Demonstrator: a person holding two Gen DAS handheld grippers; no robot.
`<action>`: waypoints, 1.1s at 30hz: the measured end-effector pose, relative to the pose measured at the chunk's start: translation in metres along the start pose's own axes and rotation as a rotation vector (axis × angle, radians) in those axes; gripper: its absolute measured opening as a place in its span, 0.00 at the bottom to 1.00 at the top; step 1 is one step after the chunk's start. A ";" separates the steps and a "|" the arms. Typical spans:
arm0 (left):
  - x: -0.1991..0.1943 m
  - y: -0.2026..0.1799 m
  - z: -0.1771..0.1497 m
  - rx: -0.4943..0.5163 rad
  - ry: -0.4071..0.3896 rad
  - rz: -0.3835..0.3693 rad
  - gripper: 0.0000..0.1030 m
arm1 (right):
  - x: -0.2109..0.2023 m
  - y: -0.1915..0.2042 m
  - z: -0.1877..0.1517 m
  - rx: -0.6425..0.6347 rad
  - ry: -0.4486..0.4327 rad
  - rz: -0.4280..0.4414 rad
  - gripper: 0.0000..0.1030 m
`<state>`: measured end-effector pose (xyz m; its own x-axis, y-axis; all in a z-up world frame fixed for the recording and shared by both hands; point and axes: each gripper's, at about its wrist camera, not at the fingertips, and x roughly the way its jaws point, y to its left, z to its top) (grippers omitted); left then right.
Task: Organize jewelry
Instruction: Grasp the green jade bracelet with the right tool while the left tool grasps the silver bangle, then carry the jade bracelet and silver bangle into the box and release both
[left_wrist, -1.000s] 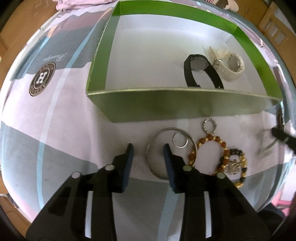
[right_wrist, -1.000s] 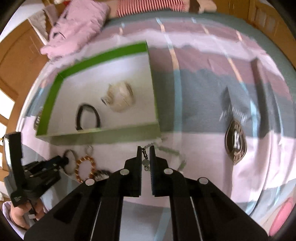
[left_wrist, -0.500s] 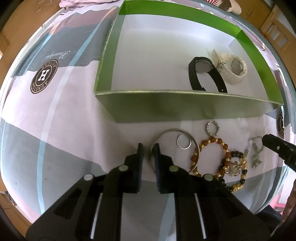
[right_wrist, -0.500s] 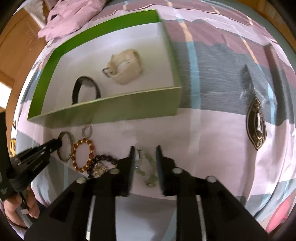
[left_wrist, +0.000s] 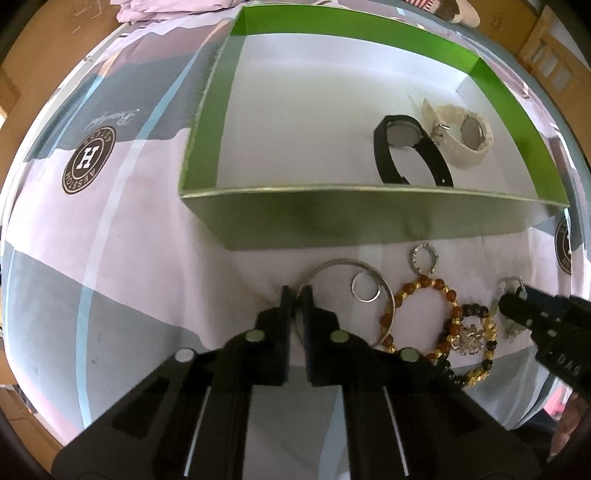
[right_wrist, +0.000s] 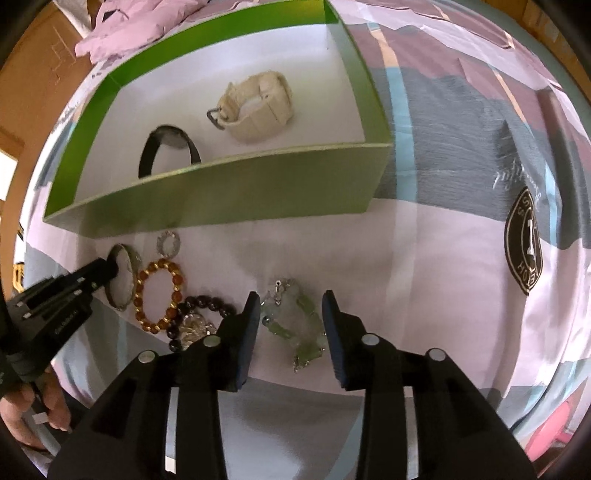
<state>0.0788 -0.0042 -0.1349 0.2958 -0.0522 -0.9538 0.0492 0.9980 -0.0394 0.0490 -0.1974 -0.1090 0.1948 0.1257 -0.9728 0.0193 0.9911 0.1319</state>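
A green box (left_wrist: 369, 218) with a white floor holds a black watch (left_wrist: 406, 151) and a cream watch (left_wrist: 461, 144). In front of it on the bedsheet lie a silver bangle (left_wrist: 351, 264), a small silver ring (left_wrist: 365, 290), a textured ring (left_wrist: 424, 258), an amber bead bracelet (left_wrist: 421, 284) and a dark bead bracelet (left_wrist: 476, 332). My left gripper (left_wrist: 297, 299) is shut on the bangle's near rim. My right gripper (right_wrist: 290, 314) is open, its fingers either side of a pale green stone bracelet (right_wrist: 295, 321).
The bedsheet has grey, pink and blue patches with round logo prints (left_wrist: 88, 160) (right_wrist: 524, 245). Pink bedding (right_wrist: 147, 22) lies behind the box. Wooden furniture (left_wrist: 554, 55) stands at the far right. A pink object (right_wrist: 550, 435) sits at the lower right.
My left gripper closed onto the bangle's rim. My right gripper opened, letting go of the green bracelet, which now lies between its fingers.
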 end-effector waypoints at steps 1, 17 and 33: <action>0.000 0.000 -0.001 -0.006 -0.001 -0.002 0.02 | 0.002 0.001 -0.001 -0.009 0.006 -0.005 0.33; -0.022 -0.001 -0.006 0.015 -0.050 -0.001 0.03 | -0.023 0.001 0.002 -0.019 -0.081 -0.020 0.07; -0.074 -0.007 -0.013 0.049 -0.194 -0.085 0.03 | -0.059 -0.001 0.005 -0.042 -0.213 0.084 0.07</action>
<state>0.0437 -0.0067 -0.0682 0.4669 -0.1464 -0.8721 0.1262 0.9871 -0.0982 0.0421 -0.2062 -0.0508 0.3970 0.1997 -0.8958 -0.0454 0.9791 0.1982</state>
